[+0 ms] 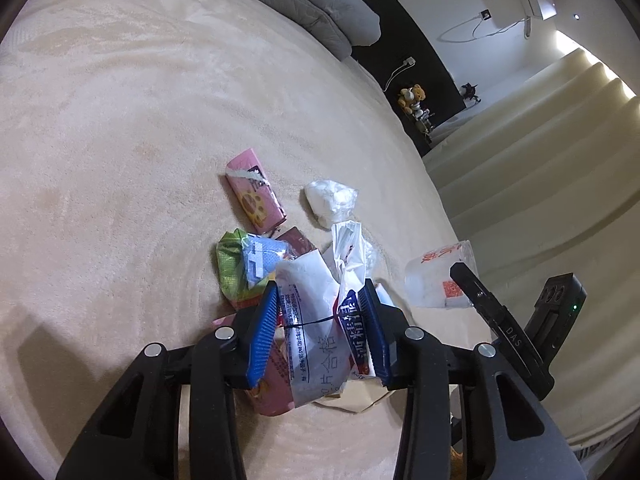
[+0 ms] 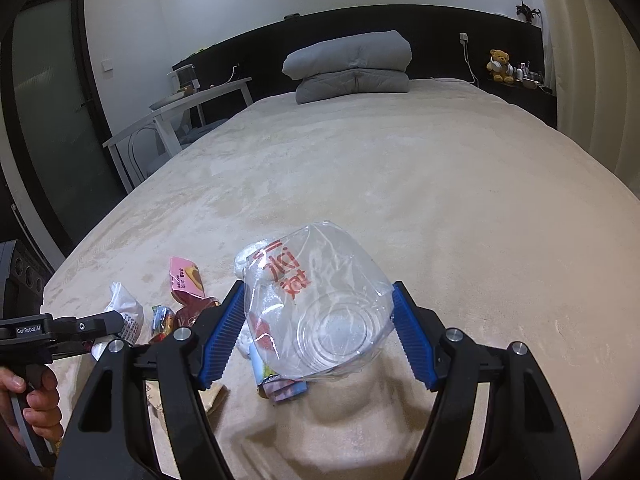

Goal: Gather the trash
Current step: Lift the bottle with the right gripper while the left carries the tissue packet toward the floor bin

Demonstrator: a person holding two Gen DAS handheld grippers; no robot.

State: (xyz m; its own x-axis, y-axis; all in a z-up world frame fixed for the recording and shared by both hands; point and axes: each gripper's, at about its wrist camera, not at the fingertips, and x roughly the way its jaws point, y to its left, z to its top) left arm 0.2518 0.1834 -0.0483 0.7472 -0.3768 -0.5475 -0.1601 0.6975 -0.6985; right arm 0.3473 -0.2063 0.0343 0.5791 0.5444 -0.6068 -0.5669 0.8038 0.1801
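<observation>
1. Trash is gathered in a loose pile near the foot edge of a bed [image 2: 400,168] that is covered by a beige blanket.
2. A white wrapper [image 1: 312,320] printed with blue and black characters is pinched between the blue pads of the left gripper [image 1: 324,320], whose jaws are pressed against it from both sides.
3. A clear plastic bag [image 2: 320,304] with red characters is held between the blue pads of the right gripper [image 2: 320,328]; the jaws are spread fairly wide but both are seen touching the bag's sides.
4. Beyond the left gripper, a pink box [image 1: 256,192], a green packet [image 1: 230,268] and a crumpled white tissue [image 1: 330,200] are seen lying on the blanket, close together.
5. More wrappers are found under and just beside the held white wrapper, including a pink one [image 1: 272,392].
6. Folded grey bedding [image 2: 352,66] is stacked at the head edge of the bed, well apart from the pile.
7. A teddy bear [image 2: 500,65] is seated on a dark shelf beside the head corner.
</observation>
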